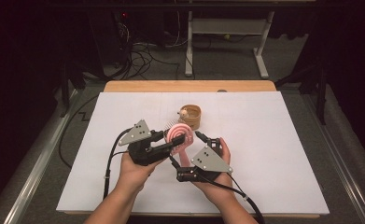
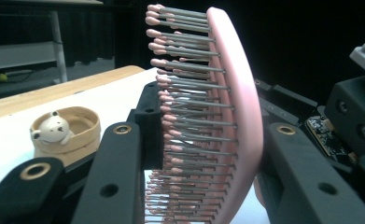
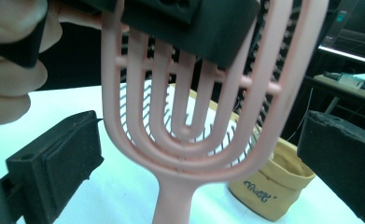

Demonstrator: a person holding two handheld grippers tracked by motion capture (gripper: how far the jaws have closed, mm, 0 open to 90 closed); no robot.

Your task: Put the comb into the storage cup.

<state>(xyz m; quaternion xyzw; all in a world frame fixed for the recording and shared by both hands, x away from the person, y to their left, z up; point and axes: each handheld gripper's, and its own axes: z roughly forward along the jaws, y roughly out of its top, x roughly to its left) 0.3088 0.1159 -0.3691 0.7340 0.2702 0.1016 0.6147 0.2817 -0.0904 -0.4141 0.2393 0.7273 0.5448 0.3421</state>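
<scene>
Pink bristles crowd the left gripper view: the hairbrush (image 2: 227, 116) stands on edge between my left tool's jaws, which are clamped across its head, one jaw among the pins and one against the curved back. From the high view the left tool (image 1: 173, 142) holds the brush (image 1: 178, 135) lifted off the white counter (image 1: 273, 154), just in front of the small tan holder (image 1: 191, 116) with the little bear figure (image 2: 52, 129) on its rim.

My right tool (image 1: 200, 136) sits just beside the brush. In the right gripper view its two padded jaws stand spread wide, one on each side of the pink handle (image 3: 173, 200), neither touching it. So the right tool is open and grips nothing.

I judge this to be a handover in the air, with the left tool carrying and the right about to take the handle. The next move calls for centring the handle between the right pads and closing firmly before I loosen the left. The ribbed head is slippery-looking and could swing if I let go early. After that, the holder (image 3: 273, 191) sits near, behind the brush, and seems the likely destination.
</scene>
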